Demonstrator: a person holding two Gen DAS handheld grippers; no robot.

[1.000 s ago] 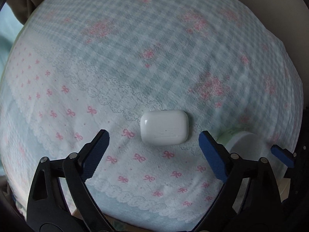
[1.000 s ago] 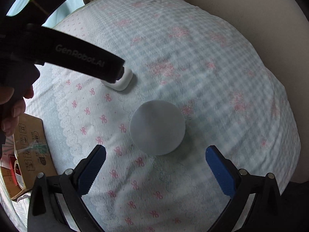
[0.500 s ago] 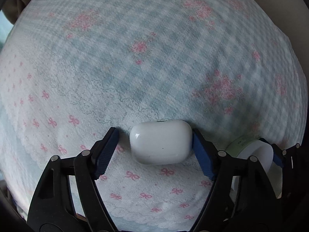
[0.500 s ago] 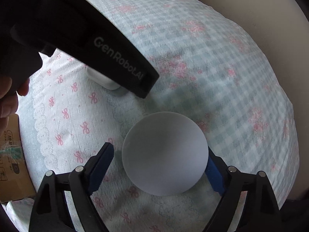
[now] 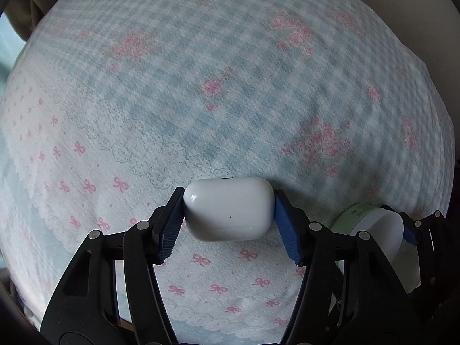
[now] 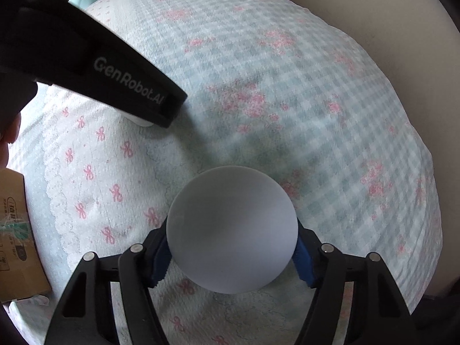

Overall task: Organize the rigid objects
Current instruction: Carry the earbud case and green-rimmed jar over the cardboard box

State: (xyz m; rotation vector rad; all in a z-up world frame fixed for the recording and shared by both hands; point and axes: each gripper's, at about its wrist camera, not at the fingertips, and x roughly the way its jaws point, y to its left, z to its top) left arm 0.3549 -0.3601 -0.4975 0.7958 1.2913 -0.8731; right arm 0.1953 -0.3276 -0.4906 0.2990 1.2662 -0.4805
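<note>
So up close, the left gripper (image 5: pixel 228 218) has its blue pads pinching a glossy white rounded earbud case (image 5: pixel 228 208) by both ends, while the right gripper (image 6: pixel 231 251) clamps a frosted round-lidded jar (image 6: pixel 232 228) — both over the pink-bow gingham quilt (image 5: pixel 230 86).

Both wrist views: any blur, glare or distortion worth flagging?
Left wrist view: earbud case sharp with slight glare, bedspread soft toward the bent fisheye rim. Right wrist view: frosted lid fills the centre; cloth behind looks smeared.
</note>
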